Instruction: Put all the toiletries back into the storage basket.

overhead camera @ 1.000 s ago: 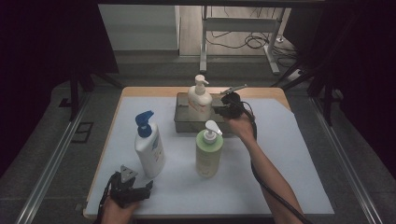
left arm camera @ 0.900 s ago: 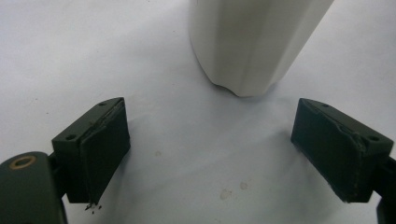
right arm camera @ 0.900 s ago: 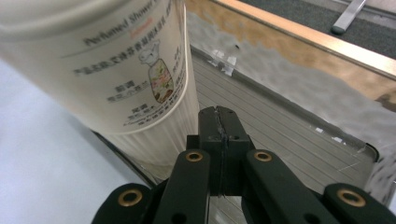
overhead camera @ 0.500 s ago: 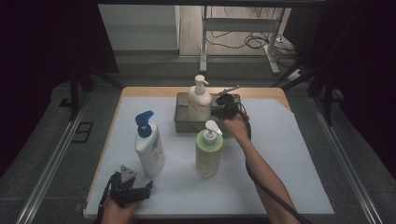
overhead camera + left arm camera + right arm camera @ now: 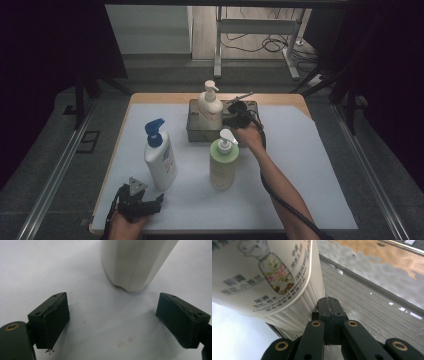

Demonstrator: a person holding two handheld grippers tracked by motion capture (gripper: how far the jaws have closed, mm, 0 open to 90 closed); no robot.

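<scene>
A cream pump bottle (image 5: 210, 106) with a printed label stands in a metal tray (image 5: 196, 132) at the back of the white mat. My right gripper (image 5: 233, 113) is inside the tray just right of that bottle. Its jaws are shut together with nothing between them. In the right gripper view the shut tips (image 5: 329, 305) sit beside the bottle's ribbed wall (image 5: 269, 272), above the tray floor (image 5: 372, 310). My left gripper (image 5: 157, 201) rests open at the mat's front left. The base of a white bottle (image 5: 135, 262) stands just ahead of its spread jaws (image 5: 120, 320).
A white bottle with a blue pump (image 5: 160, 156) stands front left, and a green bottle with a white pump (image 5: 223, 164) stands mid-mat in front of the tray. The right forearm crosses the mat right of the green bottle. Metal rails flank the table.
My right gripper has shifted a little left inside the tray, closer to the cream bottle. The left gripper has stayed where it was.
</scene>
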